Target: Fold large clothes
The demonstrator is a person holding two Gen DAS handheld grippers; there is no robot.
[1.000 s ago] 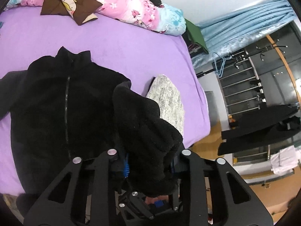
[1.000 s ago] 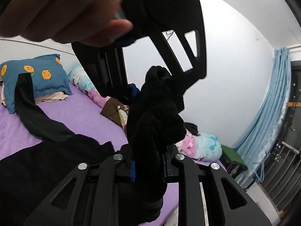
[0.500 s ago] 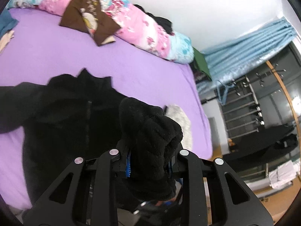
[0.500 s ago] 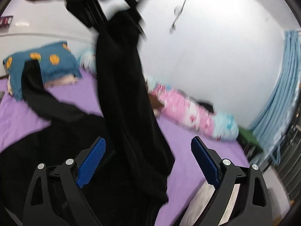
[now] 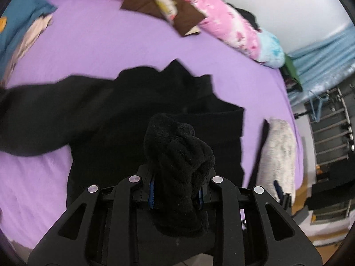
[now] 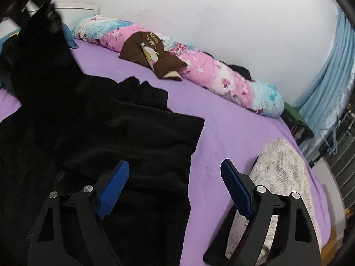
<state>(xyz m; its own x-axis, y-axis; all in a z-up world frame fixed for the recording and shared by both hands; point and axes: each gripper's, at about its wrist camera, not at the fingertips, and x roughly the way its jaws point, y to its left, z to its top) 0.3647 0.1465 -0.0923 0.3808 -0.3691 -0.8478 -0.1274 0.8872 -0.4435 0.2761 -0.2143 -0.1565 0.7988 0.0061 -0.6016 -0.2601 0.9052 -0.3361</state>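
Note:
A black fleece jacket point(image 5: 155, 110) lies front-up on the purple bed, one sleeve stretched out to the left. My left gripper point(image 5: 176, 190) is shut on the bunched cuff point(image 5: 177, 155) of the other sleeve and holds it above the jacket's body. In the right wrist view that sleeve point(image 6: 44, 55) hangs from the left gripper point(image 6: 44, 6) at the top left, blurred. My right gripper point(image 6: 174, 166) hovers low over the jacket's point(image 6: 133, 133) right edge. Its jaws stand wide and are closing a little, with nothing pressed between the blue pads point(image 6: 113, 190).
A folded grey-white fluffy garment point(image 6: 281, 173) lies right of the jacket near the bed's edge. A pink floral rolled quilt point(image 6: 210, 71) with a brown garment point(image 6: 150, 51) on it runs along the wall. A blue pillow point(image 5: 17, 22) sits far left. The purple sheet point(image 5: 111, 44) shows around the jacket.
The right gripper let go of the sleeve cuff, opened wide and sank toward the jacket. The left gripper carried the cuff down and over the jacket's body.

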